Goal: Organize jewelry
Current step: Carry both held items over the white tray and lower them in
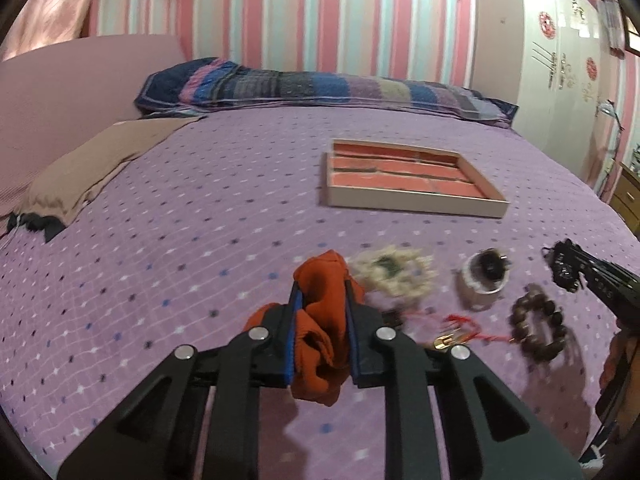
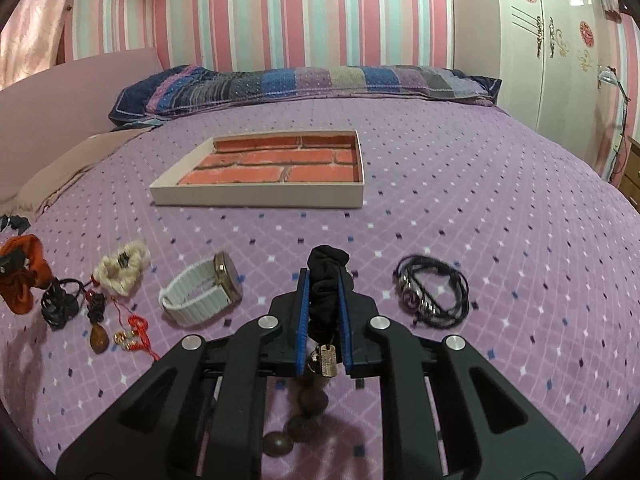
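Looking along my left gripper (image 1: pixel 323 280), I am seeing its fingers clamping an orange scrunchie (image 1: pixel 322 320). A brick-lined tray (image 1: pixel 416 200) is lying on the purple bedspread (image 1: pixel 200 200) at about one o'clock, well apart. A cream scrunchie (image 1: pixel 394 276) is just beside my fingertips at two o'clock, and a wooden bead bracelet (image 1: pixel 538 328) is at three o'clock.

Looking along my right gripper (image 2: pixel 323 270), I am seeing the fingers clenching a black scrunchie (image 2: pixel 326 284); a small metal tag (image 2: pixel 326 356) is hanging below it. The tray is at eleven o'clock. A white-strap watch (image 2: pixel 200 294) is lying at nine o'clock, a dark cord bracelet (image 2: pixel 434 290) at three o'clock.
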